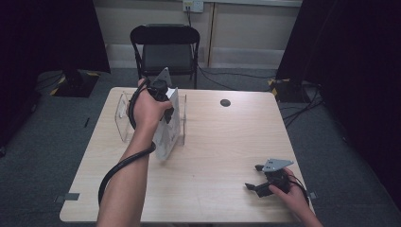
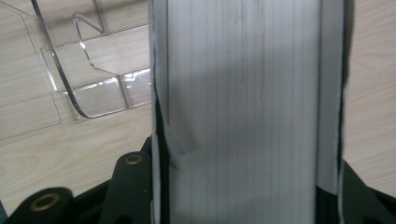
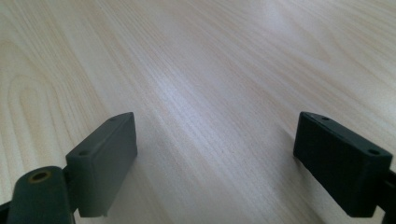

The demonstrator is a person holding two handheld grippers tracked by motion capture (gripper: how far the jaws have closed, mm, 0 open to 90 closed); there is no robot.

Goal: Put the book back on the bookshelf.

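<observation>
I see the worktop [image 1: 213, 142] as the biggest thing here, pale wood with a small dark round spot [image 1: 225, 102] near its far edge, and a black folding chair [image 1: 165, 49] standing on the floor beyond it. On the far left part of the worktop sits a clear plastic rack [image 1: 124, 118], its curved walls showing at the upper left of the left gripper view. My left claw [image 1: 166, 111] is clamped on a white book [image 1: 168, 130], which stands on edge just beside the rack's right side, its long axis running from the far side toward me, tilted a little. In the left gripper view the page edges [image 2: 243, 112] run straight up between the jaws. My right claw [image 1: 257, 177] rests low at the near right, well apart from the book, jaws spread wide over bare wood.
</observation>
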